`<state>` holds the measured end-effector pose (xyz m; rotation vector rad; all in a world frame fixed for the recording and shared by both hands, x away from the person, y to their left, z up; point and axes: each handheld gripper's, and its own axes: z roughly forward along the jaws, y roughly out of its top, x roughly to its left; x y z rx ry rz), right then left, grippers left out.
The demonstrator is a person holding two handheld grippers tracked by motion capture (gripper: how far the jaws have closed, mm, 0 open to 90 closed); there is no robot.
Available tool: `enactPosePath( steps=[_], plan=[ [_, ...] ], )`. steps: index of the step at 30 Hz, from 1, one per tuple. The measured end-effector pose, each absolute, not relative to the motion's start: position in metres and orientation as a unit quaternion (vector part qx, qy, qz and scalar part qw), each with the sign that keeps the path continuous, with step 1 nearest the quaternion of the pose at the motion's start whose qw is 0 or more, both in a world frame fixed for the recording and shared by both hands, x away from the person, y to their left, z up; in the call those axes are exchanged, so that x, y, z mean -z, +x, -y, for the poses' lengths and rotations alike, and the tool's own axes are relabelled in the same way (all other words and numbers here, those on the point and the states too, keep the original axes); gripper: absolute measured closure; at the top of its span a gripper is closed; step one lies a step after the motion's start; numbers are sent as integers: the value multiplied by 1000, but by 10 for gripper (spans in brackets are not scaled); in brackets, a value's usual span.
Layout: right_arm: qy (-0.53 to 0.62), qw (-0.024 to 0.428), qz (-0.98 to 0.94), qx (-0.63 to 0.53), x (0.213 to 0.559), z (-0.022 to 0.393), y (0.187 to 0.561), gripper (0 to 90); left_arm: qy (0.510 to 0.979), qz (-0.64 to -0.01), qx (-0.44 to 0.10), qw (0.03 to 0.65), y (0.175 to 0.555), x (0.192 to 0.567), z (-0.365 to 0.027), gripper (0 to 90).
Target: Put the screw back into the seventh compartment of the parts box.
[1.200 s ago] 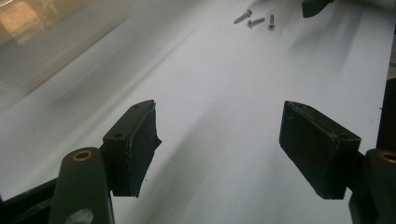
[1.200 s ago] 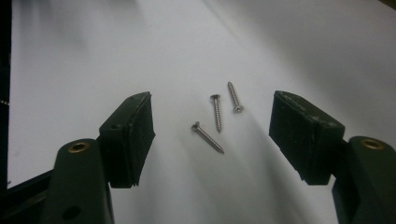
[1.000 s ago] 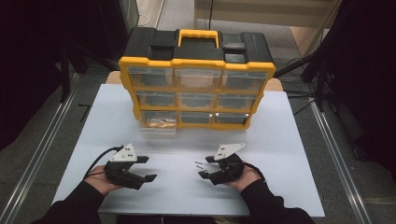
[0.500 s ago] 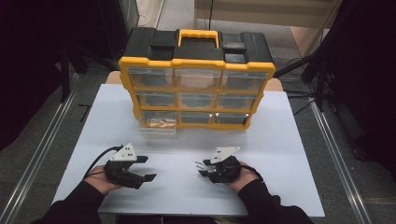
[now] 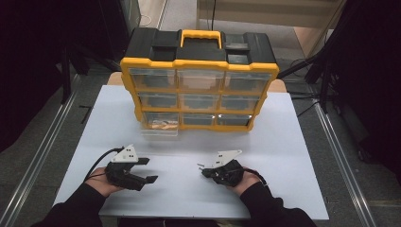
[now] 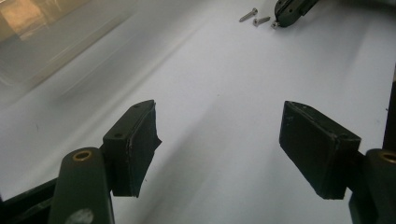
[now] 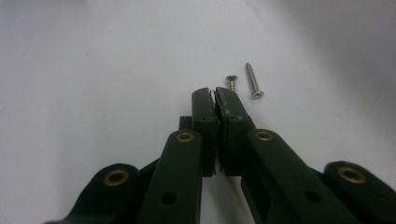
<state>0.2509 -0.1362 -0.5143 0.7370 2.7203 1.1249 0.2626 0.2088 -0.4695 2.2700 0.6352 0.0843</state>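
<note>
Since the earlier high views, neither hand has shifted on the white table (image 5: 293,142), but the right gripper (image 5: 204,172) has just been closing: its black jaws now stand pressed together. In the right gripper view the right gripper's (image 7: 214,95) pads meet with no visible gap, and I cannot make out anything pinched between them. Two small silver metal screws (image 7: 245,82) lie on the table just beyond and slightly to one side of the tips, close but not touching them; the shorter one lies nearer the tip, the longer one beside it. From the left gripper's camera the same screws (image 6: 254,17) appear far off, beside the other gripper's tip.

The left gripper (image 5: 152,170) rests low on the table with its jaws wide apart and nothing between them, as the left gripper view (image 6: 219,144) confirms.

Judging by this, the work of picking up a screw is at its very start: the closure seems to have missed, so both screws lie loose and none is lifted. The likely destination, a yellow-framed black organiser case with clear plastic drawers (image 5: 198,92), stands upright at the far side of the table, and one clear drawer (image 5: 160,128) sits pulled out in front of its lower left corner, well apart from the screws.
</note>
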Motion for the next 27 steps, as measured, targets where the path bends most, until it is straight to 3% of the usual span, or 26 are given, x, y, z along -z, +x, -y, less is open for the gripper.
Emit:
enactPosePath(
  steps=[7, 27],
  plan=[
    [260, 24, -890, -373, 514, 138, 256, 888, 890, -248, -34, 380, 263, 469, -209, 277],
    [285, -4, -883, -374, 501, 141, 262, 890, 889, -250, -32, 383, 263, 469, -210, 277]
  ],
)
